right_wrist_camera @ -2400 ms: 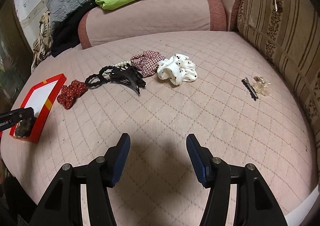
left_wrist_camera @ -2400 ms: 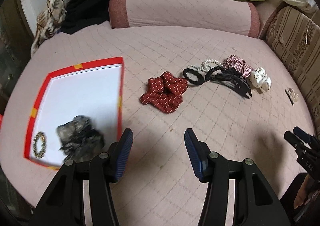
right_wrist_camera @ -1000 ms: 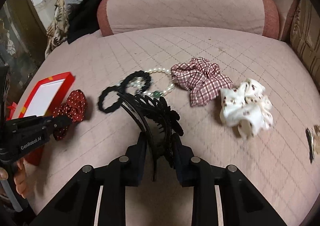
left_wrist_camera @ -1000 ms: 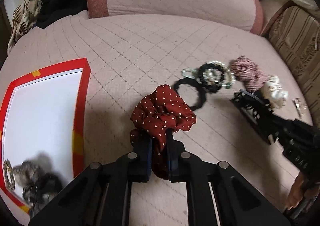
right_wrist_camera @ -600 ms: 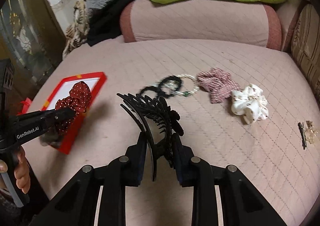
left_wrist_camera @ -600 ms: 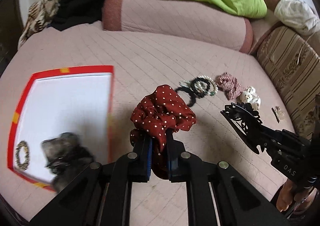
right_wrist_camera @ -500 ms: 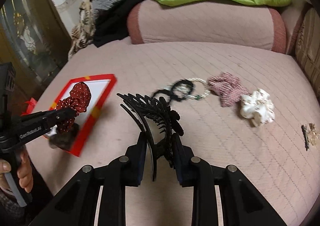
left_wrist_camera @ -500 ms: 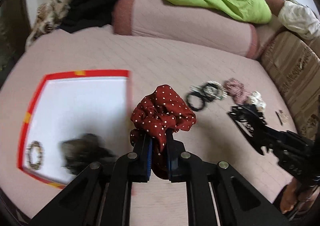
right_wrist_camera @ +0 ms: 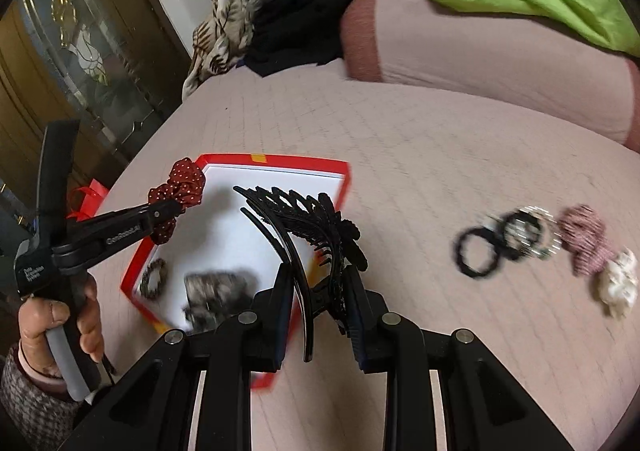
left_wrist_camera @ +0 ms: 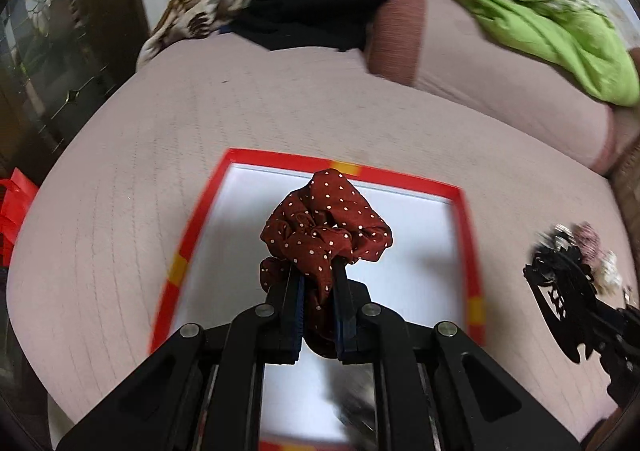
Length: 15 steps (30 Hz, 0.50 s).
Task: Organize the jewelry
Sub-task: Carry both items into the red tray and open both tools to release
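My left gripper [left_wrist_camera: 317, 283] is shut on a red polka-dot scrunchie [left_wrist_camera: 326, 223] and holds it above the white inside of the red-rimmed tray [left_wrist_camera: 466, 219]. The right wrist view shows the same scrunchie [right_wrist_camera: 180, 191] over the tray [right_wrist_camera: 280, 163]. My right gripper [right_wrist_camera: 318, 279] is shut on a black claw hair clip [right_wrist_camera: 308, 219] at the tray's right edge; the clip shows in the left wrist view [left_wrist_camera: 560, 291]. In the tray lie a grey scrunchie [right_wrist_camera: 214, 287] and a small beaded ring [right_wrist_camera: 154, 277].
On the pink quilted bed lie black hair ties [right_wrist_camera: 480, 247], a pearl bracelet [right_wrist_camera: 538, 227], a plaid scrunchie [right_wrist_camera: 584, 239] and a white scrunchie [right_wrist_camera: 618, 285]. A bolster [left_wrist_camera: 480, 75] with green bedding [left_wrist_camera: 560, 31] lies at the back. A red bag [left_wrist_camera: 14, 211] sits left of the bed.
Both grippers closed on their items, lifted them, and swung left. The red scrunchie now hangs over the tray, and the black clip has come to the tray's right edge.
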{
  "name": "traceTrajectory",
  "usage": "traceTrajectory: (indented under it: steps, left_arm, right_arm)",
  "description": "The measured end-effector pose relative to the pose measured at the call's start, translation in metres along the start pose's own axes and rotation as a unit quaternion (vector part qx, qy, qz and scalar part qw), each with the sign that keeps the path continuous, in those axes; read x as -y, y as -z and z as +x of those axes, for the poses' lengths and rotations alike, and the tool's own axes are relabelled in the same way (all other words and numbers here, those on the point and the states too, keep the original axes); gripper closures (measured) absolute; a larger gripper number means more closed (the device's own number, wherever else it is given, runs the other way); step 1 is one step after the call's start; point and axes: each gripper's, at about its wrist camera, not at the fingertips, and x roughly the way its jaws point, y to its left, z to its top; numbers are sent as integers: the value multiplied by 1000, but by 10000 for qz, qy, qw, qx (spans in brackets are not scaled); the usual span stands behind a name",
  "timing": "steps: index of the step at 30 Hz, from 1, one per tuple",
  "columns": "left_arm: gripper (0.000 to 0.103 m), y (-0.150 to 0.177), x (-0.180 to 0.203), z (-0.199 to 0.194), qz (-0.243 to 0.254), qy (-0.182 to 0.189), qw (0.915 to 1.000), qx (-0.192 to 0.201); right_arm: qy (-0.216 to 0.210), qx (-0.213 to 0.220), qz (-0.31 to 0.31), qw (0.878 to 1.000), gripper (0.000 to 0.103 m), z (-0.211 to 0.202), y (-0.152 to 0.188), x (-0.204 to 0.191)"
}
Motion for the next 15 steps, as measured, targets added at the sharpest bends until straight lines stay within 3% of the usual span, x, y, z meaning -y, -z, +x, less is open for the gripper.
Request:
traceTrajectory:
  steps: [7,15]
  left_arm:
    - [92,-24,-34,55,-230,-229,9992,-230]
    - [92,-35,-54,92,-543,-184,9977,-360]
  right_arm:
    - [200,-245,216,9993,76,69,-33,-13]
    - [323,-431,353,9979,76,117,-45,-5]
